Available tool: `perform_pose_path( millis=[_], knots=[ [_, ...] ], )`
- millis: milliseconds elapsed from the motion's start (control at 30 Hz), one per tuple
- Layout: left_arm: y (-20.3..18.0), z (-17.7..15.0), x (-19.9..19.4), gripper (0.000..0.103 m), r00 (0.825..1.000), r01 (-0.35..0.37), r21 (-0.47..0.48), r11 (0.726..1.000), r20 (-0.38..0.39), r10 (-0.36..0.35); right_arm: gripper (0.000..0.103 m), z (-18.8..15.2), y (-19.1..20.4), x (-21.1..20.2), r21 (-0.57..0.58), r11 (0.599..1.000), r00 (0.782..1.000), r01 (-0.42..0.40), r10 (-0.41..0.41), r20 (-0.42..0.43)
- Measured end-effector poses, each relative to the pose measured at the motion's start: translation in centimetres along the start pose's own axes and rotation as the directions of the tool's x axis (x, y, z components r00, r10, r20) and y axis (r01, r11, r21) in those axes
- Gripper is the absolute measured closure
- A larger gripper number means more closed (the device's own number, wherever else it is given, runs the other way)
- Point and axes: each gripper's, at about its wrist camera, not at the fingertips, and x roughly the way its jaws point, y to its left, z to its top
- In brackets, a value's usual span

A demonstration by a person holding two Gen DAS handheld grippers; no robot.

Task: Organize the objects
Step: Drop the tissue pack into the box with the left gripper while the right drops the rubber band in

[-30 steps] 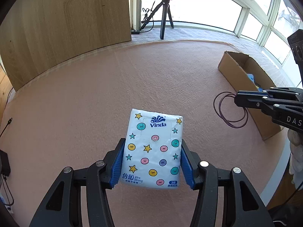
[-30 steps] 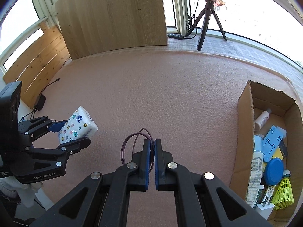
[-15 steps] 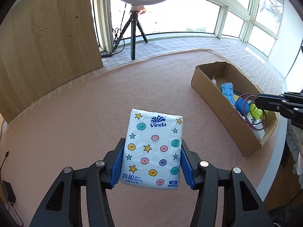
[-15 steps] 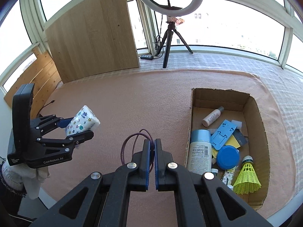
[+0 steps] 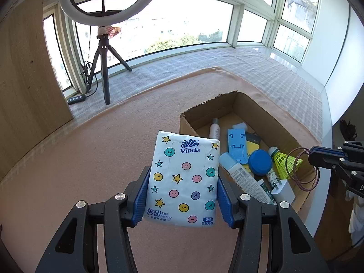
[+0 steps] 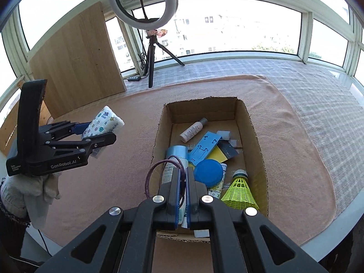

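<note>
tissue pack (image 5: 184,179) clamped between left fingers (image 5: 142,195), cord loop (image 6: 157,177) pinched by right fingers (image 6: 176,191)

A: Lighting: strong daylight through the bay windows (image 5: 186,29); panes blown out white.
B: Shadows: short, soft, on the pink mat (image 6: 284,136).
A: Optics: fisheye bowing, dark corner vignette. Focus sharp, no blur.

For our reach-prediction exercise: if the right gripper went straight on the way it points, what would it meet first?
Probably the round blue lid among items in the brown cardboard box, just ahead of the right gripper; depth is uncertain.
</note>
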Motion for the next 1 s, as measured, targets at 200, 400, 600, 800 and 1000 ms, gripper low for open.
perform_pose_path(
  millis=[200, 400, 600, 800, 1000],
  knots=[
    [-2.2, 2.7, 3.0, 0.046, 0.999, 0.031, 0.022, 0.999, -0.016, -0.031, 0.099, -0.3, -2.2, 0.0, 0.030, 1.000, 1.000, 0.009, -0.009, -0.001],
    [-4.0, 4.6, 5.7, 0.046, 0.998, 0.048, 0.047, 0.998, -0.035, -0.046, 0.099, -0.7, -3.6, 0.4, 0.045, 0.999, 1.000, 0.010, -0.010, -0.011],
    [-5.4, 5.6, 7.9, 0.046, 0.998, 0.051, 0.066, 0.997, -0.052, -0.047, 0.099, -0.9, -4.3, 0.7, 0.053, 0.999, 1.000, 0.003, -0.002, -0.017],
    [-6.3, 6.2, 8.9, 0.038, 0.996, 0.056, 0.076, 0.996, -0.068, -0.051, 0.085, -0.7, -4.7, 0.8, 0.056, 0.998, 0.999, -0.037, 0.038, -0.009],
    [-6.7, 6.4, 8.5, 0.026, 0.997, 0.052, 0.071, 0.996, -0.059, -0.048, 0.028, -0.8, -3.7, 0.0, 0.002, 1.000, 1.000, -0.014, 0.014, 0.026]
  ],
)
